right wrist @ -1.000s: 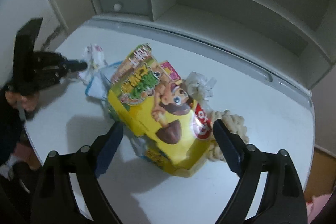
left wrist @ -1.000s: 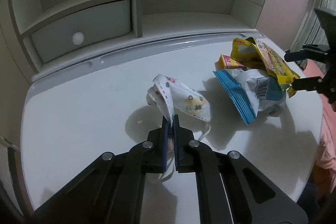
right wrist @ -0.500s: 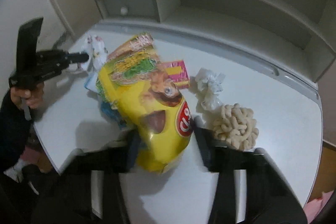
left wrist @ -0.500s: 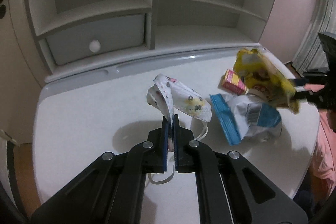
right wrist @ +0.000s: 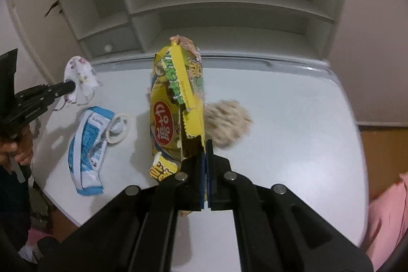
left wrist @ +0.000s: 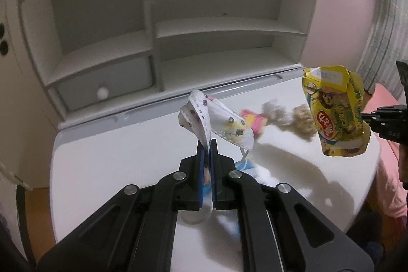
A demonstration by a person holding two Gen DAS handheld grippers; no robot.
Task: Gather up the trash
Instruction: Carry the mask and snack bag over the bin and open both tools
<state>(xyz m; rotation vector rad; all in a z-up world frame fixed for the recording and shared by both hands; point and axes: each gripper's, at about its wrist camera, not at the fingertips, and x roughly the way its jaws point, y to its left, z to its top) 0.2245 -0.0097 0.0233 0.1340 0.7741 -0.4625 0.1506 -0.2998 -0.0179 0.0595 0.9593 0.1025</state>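
My left gripper (left wrist: 207, 147) is shut on a white patterned face mask (left wrist: 219, 124) and holds it above the white table (left wrist: 107, 170); the mask also shows in the right wrist view (right wrist: 80, 79). My right gripper (right wrist: 205, 147) is shut on a yellow snack bag (right wrist: 178, 103) and holds it upright above the table; the bag also shows in the left wrist view (left wrist: 334, 111). A blue and white wrapper (right wrist: 88, 142) lies on the table at the left.
A heap of pale puffed snacks (right wrist: 227, 121) and a white ring-shaped item (right wrist: 117, 129) lie on the table. A pink box (left wrist: 252, 121) and crumpled tissue (left wrist: 274, 112) lie behind the mask. White shelving with a drawer (left wrist: 104, 83) stands at the back.
My right gripper has closed on the yellow bag and lifted it off the table. My left gripper has raised the mask higher. Both views have tilted up.
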